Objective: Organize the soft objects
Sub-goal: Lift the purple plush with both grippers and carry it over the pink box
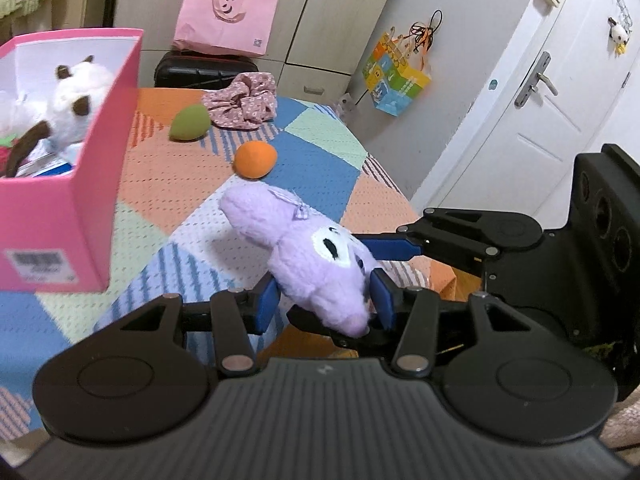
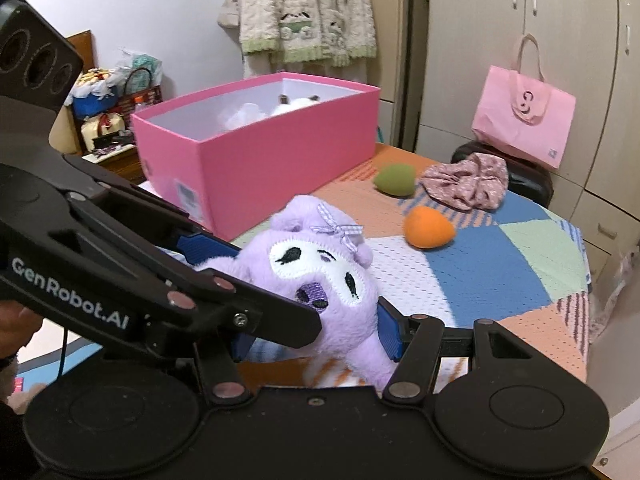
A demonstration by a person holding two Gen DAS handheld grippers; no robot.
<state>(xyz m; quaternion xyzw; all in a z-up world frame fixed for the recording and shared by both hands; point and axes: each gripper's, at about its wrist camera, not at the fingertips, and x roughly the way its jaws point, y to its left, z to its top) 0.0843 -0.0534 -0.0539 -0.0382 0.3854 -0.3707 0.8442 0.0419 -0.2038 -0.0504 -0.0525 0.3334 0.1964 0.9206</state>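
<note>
A purple plush toy (image 1: 316, 264) with a white face and a checked bow is held by both grippers over the near edge of the patchwork table. My left gripper (image 1: 324, 304) is shut on its lower body, blue pads pressing each side. My right gripper (image 2: 316, 340) is shut on the same plush toy (image 2: 320, 276) below the face. A blue finger (image 1: 394, 249) of the right gripper comes in from the right. A blue finger (image 2: 200, 246) of the left gripper reaches in behind the head. The open pink box (image 1: 48, 216) (image 2: 272, 168) holds a white and brown plush (image 1: 76, 108).
On the patchwork cloth (image 1: 312, 152) beyond the toy lie an orange sponge egg (image 1: 255, 159) (image 2: 429, 227), a green one (image 1: 189, 123) (image 2: 395, 179) and a pink floral scrunchie (image 1: 242, 101) (image 2: 466, 184). A pink bag (image 2: 522, 116) stands on a black case behind. A white door (image 1: 532, 128) is right.
</note>
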